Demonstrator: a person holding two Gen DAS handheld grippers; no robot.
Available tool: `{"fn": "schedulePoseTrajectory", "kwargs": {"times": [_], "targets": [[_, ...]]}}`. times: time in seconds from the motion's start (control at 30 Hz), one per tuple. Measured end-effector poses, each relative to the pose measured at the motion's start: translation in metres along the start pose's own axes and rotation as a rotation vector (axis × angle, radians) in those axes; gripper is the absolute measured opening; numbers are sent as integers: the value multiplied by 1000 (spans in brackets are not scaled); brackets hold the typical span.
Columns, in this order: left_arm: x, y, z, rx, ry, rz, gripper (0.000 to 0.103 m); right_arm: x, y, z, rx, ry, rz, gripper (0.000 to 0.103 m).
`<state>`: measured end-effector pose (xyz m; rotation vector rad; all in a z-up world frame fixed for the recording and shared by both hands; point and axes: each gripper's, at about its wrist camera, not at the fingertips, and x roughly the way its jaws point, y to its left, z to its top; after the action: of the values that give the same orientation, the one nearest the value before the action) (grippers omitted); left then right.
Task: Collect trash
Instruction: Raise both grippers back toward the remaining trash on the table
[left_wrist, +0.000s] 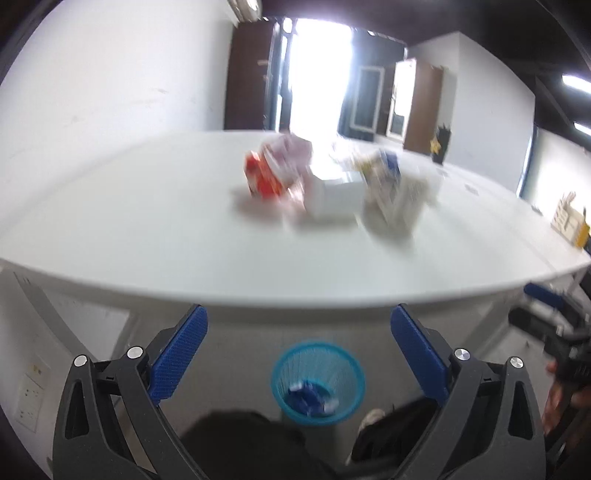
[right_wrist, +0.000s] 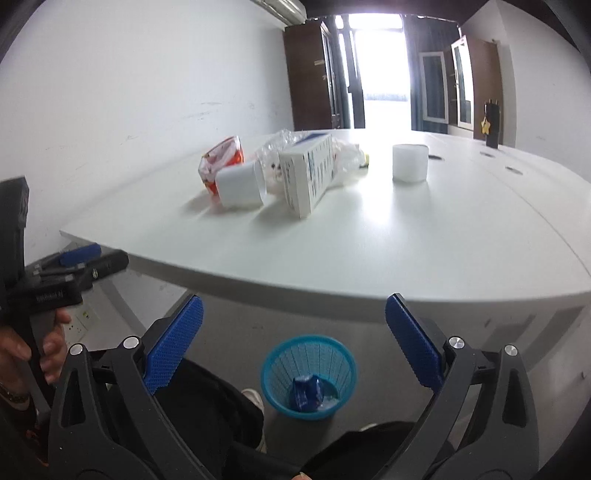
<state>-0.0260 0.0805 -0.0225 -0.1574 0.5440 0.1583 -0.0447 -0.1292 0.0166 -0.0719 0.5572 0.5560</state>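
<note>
Trash lies on the white table (right_wrist: 406, 240): a red snack wrapper (right_wrist: 221, 162), a tipped white cup (right_wrist: 240, 186), a white and blue carton (right_wrist: 308, 173), clear plastic wrap (right_wrist: 280, 144) and an upright white cup (right_wrist: 410, 162). The left wrist view is blurred and shows the red wrapper (left_wrist: 262, 177) and the carton (left_wrist: 384, 184). A blue mesh bin (right_wrist: 308, 376) stands on the floor below the table edge with a blue wrapper (right_wrist: 306, 393) inside; the left wrist view also shows the bin (left_wrist: 317, 380). My left gripper (left_wrist: 299, 354) and right gripper (right_wrist: 293, 343) are open and empty, held over the bin.
The left gripper also shows at the left edge of the right wrist view (right_wrist: 74, 266). White wall on the left, wooden cabinets (right_wrist: 314, 74) and a bright doorway behind. A black object with a yellow star (right_wrist: 491, 125) stands at the table's far end. The person's dark legs are below.
</note>
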Motion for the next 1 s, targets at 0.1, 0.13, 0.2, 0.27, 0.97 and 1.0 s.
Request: {"fn": "schedulePoseTrajectory", "kwargs": {"times": [0.1, 0.13, 0.2, 0.27, 0.97, 1.0], "targets": [[0, 3, 23, -47, -39, -10, 97, 3, 1, 18, 3, -26, -4, 94], [0, 2, 26, -52, -49, -10, 97, 3, 2, 24, 2, -39, -6, 94], [5, 0, 38, -51, -59, -5, 97, 6, 4, 34, -6, -58, -13, 94], [6, 0, 48, -55, -71, -1, 97, 11, 7, 45, -16, -64, -24, 94], [59, 18, 88, -37, -56, 16, 97, 113, 18, 104, -94, 62, -164, 92], [62, 19, 89, -32, -52, 22, 97, 117, 16, 104, -88, 72, -164, 90]]}}
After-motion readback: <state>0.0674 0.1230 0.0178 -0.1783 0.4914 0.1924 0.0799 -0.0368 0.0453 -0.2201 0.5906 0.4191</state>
